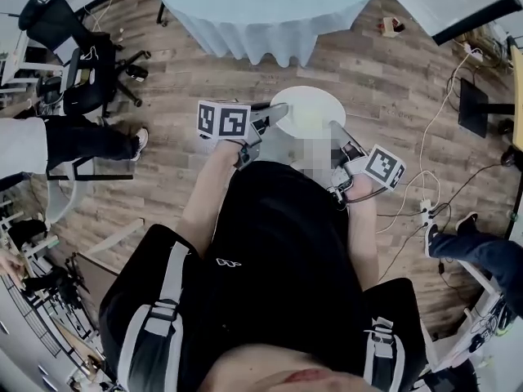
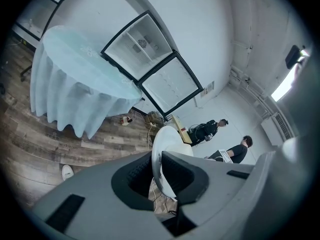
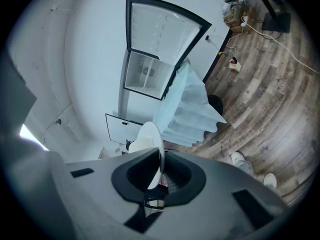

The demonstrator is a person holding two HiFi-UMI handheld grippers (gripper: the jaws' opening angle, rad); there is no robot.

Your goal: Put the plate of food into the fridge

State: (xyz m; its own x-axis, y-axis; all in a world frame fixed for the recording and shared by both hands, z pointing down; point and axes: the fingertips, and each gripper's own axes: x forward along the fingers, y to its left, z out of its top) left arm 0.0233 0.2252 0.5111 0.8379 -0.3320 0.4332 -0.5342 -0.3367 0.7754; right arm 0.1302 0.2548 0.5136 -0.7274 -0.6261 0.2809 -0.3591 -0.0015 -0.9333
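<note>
A white plate (image 1: 306,109) hangs in front of the person's chest, held by its rim from both sides. A blurred patch covers its near edge, so no food can be made out. My left gripper (image 1: 274,114) is shut on the plate's left rim, and the rim (image 2: 161,166) stands edge-on between the dark pads. My right gripper (image 1: 337,129) is shut on the right rim, where the plate (image 3: 152,146) likewise sits between the jaws (image 3: 161,171). The fridge (image 2: 155,69) stands against the white wall beyond the table, its pale interior (image 3: 160,49) showing in both gripper views.
A round table with a pale blue cloth (image 1: 261,15) stands straight ahead, between me and the fridge. A black office chair (image 1: 82,64) and a person's legs (image 1: 90,141) are at the left. Another person's leg (image 1: 482,251), cables and a power strip (image 1: 425,211) lie at the right.
</note>
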